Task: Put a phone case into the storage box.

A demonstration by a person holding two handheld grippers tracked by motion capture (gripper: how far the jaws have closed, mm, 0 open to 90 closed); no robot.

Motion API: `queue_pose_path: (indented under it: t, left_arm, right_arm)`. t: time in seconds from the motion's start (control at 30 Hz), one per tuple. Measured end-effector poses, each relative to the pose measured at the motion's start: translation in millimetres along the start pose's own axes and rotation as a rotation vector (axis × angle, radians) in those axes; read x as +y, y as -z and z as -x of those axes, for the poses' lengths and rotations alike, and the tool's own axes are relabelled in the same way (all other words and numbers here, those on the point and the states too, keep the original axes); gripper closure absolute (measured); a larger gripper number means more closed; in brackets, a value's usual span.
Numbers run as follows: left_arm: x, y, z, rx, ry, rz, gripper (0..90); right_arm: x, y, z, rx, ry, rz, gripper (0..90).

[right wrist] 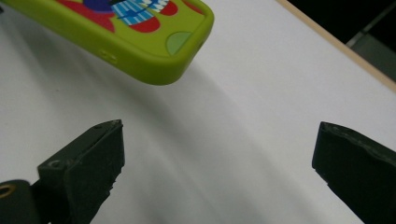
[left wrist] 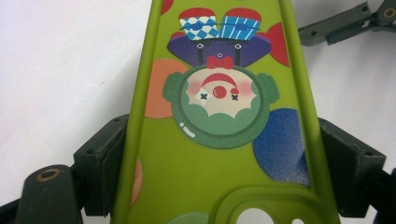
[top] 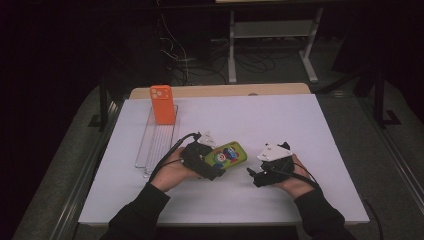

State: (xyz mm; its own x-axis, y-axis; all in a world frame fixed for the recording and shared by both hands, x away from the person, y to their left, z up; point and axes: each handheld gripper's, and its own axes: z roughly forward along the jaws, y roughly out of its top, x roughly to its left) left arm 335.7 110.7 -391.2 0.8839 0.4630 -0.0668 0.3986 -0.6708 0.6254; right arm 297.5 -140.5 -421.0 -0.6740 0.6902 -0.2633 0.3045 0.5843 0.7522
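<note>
A lime-green phone case [top: 227, 155] with a cartoon clown print sits between the jaws of my left gripper [top: 216, 167], which is shut on its two long edges; the case [left wrist: 219, 116] runs up the left gripper view with the pads [left wrist: 100, 161] pressed against its sides. My right gripper [top: 252, 175] stands open just right of the case, jaws wide apart with bare table between them [right wrist: 217, 158]. The case's rounded corner [right wrist: 154, 51] hangs above the table in the right gripper view. An orange phone case [top: 162, 104] stands upright in a clear rack [top: 155, 142] at the back left.
The white table top [top: 280, 125] has a wooden far edge [top: 220, 90]. Dark floor, cables and a metal frame [top: 272, 40] lie beyond the table. The right gripper's arm tip [left wrist: 345, 23] shows at the top right of the left gripper view.
</note>
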Motion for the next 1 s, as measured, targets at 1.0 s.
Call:
queue_pose_path:
  t: [1.0]
  left_arm:
    - [-0.7,-1.8,-0.2,-0.007,0.009,0.0,15.2]
  right_arm:
    - [6.1,-4.6,-39.8,-0.26,0.598,0.021,1.6]
